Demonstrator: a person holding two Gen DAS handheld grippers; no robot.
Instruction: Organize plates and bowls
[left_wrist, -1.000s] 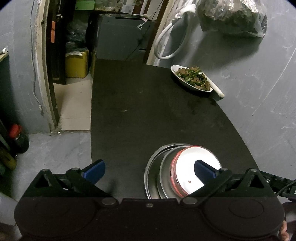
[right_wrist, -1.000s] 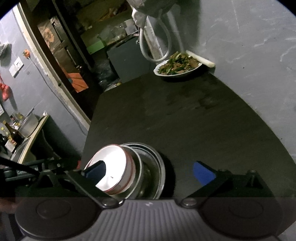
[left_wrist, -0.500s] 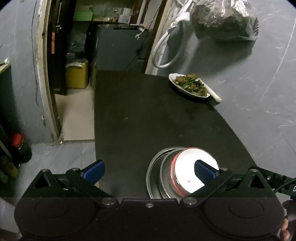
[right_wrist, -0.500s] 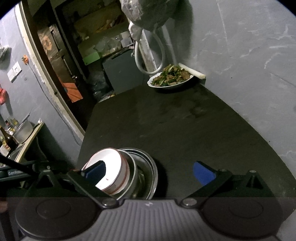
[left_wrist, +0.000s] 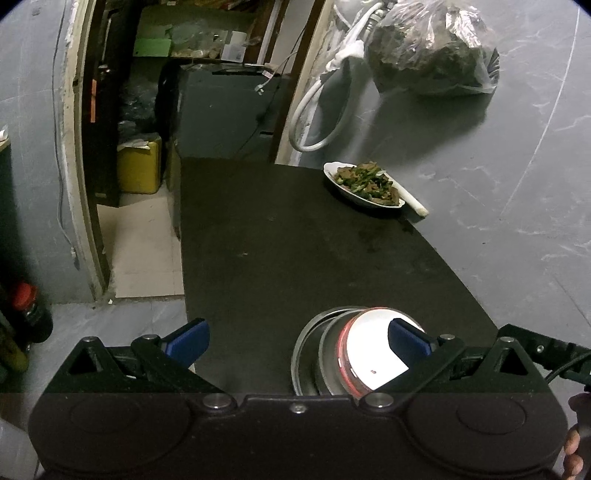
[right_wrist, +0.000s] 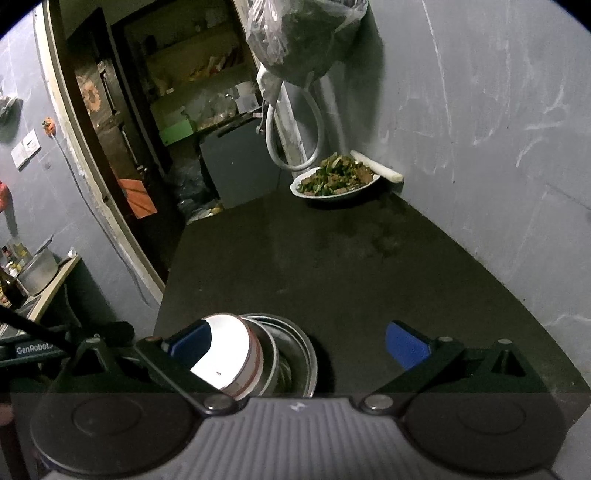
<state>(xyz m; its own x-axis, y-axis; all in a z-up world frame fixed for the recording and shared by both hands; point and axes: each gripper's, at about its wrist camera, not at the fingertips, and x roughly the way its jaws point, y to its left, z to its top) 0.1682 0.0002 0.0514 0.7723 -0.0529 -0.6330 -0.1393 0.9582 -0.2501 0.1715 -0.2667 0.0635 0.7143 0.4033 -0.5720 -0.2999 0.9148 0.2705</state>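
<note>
Left wrist view: the left gripper (left_wrist: 297, 338) has its blue-padded fingers (left_wrist: 188, 338) spread wide apart, holding nothing. The right-hand pad sits in front of a white bowl (left_wrist: 373, 350) with a red band under its rim; whether pad and bowl touch cannot be told. The bowl is nested in a steel bowl (left_wrist: 330, 354), and that sits in a wider steel basin (left_wrist: 303, 350). The stack rests at the near edge of the dark desk (left_wrist: 295, 240). Far across the desk, by the wall, lies a white plate (left_wrist: 364, 184) heaped with green and brown food, a pale roll touching its far side. A hose loop (left_wrist: 314, 122) and a filled plastic bag (left_wrist: 432, 55) hang on the wall above.

In the right wrist view the right gripper (right_wrist: 297, 339) is likewise spread wide and empty. Its left finger (right_wrist: 190, 341) overlaps the white bowl (right_wrist: 225, 354), contact unclear; its right finger hovers over bare desk (right_wrist: 351, 266). The steel basin (right_wrist: 306, 358) rings the stack. The plate (right_wrist: 334, 182) of food stands at the far end against the grey wall.
</note>
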